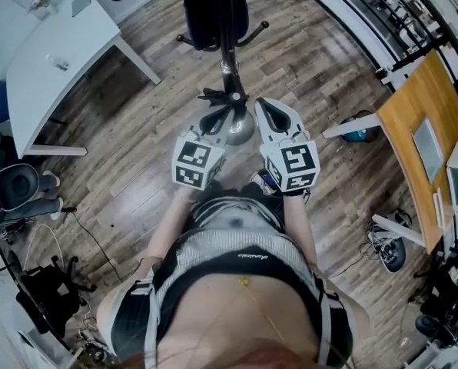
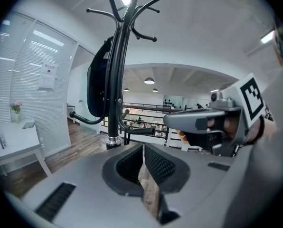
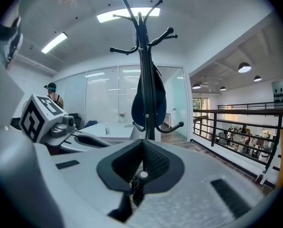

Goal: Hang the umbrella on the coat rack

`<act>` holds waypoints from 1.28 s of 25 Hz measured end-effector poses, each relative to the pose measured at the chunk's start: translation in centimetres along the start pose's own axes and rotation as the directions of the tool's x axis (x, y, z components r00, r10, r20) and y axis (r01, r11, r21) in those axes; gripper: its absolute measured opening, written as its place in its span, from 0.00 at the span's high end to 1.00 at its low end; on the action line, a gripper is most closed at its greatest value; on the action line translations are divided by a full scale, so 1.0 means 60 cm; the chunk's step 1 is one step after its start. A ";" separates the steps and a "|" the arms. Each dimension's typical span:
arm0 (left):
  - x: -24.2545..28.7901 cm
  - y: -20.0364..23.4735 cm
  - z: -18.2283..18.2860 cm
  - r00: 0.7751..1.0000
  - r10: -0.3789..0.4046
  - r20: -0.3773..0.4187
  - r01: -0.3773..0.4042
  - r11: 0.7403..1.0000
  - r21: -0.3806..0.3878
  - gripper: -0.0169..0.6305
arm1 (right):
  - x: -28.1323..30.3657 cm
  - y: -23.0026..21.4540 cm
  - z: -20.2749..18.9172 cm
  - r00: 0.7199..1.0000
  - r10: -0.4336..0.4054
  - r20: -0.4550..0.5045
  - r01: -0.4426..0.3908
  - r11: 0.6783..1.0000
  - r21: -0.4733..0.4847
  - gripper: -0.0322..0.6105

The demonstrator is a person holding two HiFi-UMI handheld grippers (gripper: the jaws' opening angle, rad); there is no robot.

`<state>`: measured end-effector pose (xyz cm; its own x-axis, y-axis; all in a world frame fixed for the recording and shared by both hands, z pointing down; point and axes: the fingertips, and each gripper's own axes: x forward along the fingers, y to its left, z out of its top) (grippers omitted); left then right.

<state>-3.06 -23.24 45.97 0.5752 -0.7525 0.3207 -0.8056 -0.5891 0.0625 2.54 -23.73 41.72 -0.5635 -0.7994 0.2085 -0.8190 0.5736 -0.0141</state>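
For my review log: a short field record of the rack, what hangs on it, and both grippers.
Coat rack: upright on the wood floor, straight ahead of both grippers
On rack: dark bundle, likely the umbrella, hanging against the pole
Left gripper: jaws together, nothing between them
Right gripper: jaws together, nothing seen gripped
Table: white, off to the left

White table (image 1: 91,33), wooden desk (image 1: 417,98), plank floor (image 1: 137,144)
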 end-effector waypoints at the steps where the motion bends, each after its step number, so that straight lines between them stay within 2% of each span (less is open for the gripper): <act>1: -0.004 -0.002 0.011 1.000 0.002 0.014 -0.002 1.000 0.005 0.95 | 0.000 0.004 0.006 1.000 0.008 0.008 -0.008 1.000 -0.005 0.95; 12: -0.032 -0.002 0.095 0.988 0.005 0.151 -0.014 0.998 0.061 0.95 | 0.005 0.038 0.066 0.995 0.066 0.075 -0.062 0.997 -0.053 0.95; 20: -0.054 0.001 0.154 0.968 0.008 0.249 -0.028 0.997 0.078 0.95 | 0.004 0.050 0.102 0.988 0.090 0.123 -0.080 0.993 -0.087 0.95; 27: -0.062 0.001 0.177 0.959 0.007 0.284 -0.027 0.998 0.064 0.95 | 0.002 0.061 0.129 0.984 0.100 0.148 -0.085 0.991 -0.107 0.95; 32: -0.061 0.005 0.174 0.959 0.008 0.283 -0.029 0.997 0.071 0.95 | 0.002 0.061 0.126 0.987 0.093 0.130 -0.077 0.990 -0.121 0.95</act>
<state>-3.92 -23.76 34.96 0.5857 -0.8095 0.0410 -0.8097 -0.5866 -0.0140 -1.37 -23.10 34.29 -0.6463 -0.7591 0.0775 -0.7540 0.6510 0.0881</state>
